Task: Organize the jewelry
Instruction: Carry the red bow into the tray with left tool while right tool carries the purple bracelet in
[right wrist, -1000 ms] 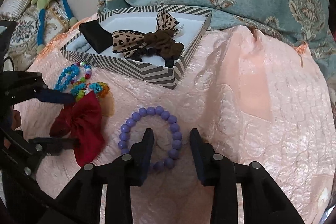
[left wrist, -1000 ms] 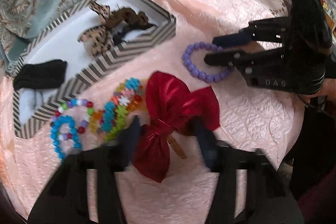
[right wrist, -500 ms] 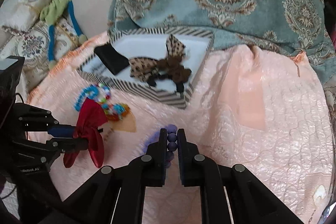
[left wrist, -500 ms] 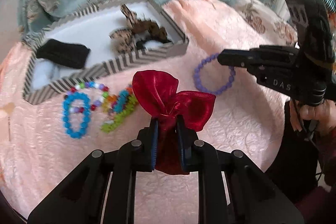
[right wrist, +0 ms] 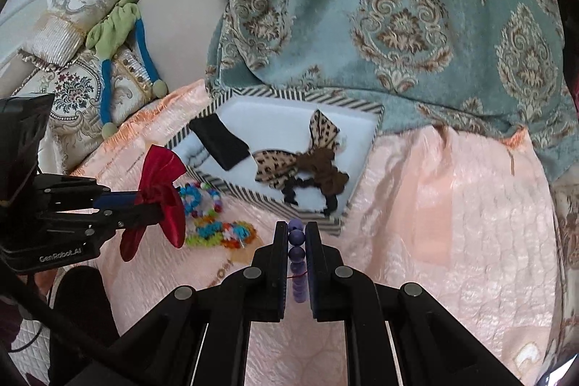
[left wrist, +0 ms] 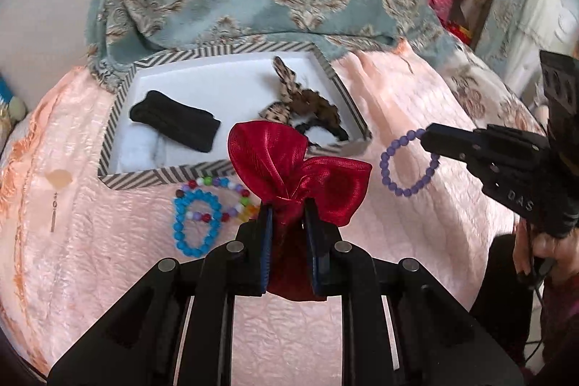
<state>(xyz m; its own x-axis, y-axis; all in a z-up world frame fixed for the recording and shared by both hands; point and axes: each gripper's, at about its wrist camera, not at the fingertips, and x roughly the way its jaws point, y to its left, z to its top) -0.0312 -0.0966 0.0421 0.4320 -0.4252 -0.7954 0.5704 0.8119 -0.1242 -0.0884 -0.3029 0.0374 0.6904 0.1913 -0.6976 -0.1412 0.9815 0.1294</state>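
Observation:
My left gripper [left wrist: 287, 205] is shut on the knot of a red satin bow [left wrist: 289, 165] and holds it above the pink quilt; it also shows in the right wrist view [right wrist: 163, 201]. My right gripper [right wrist: 296, 228] is shut on a purple bead bracelet [right wrist: 296, 255], which hangs from it in the left wrist view [left wrist: 407, 165]. A striped box [left wrist: 159, 174] with a white inside holds a black band [left wrist: 175, 120] and a leopard bow with a brown scrunchie [left wrist: 300, 100].
A blue bead bracelet [left wrist: 197, 223] and multicoloured bead bracelets [right wrist: 220, 232] lie on the pink quilt [left wrist: 398, 241] in front of the box. A thin earring [left wrist: 54, 208] lies at the left. A teal patterned blanket [right wrist: 398, 24] rises behind the box.
Both grippers closed, the left on the red bow, the right on the purple bracelet, and both lifted their items off the quilt toward the box.

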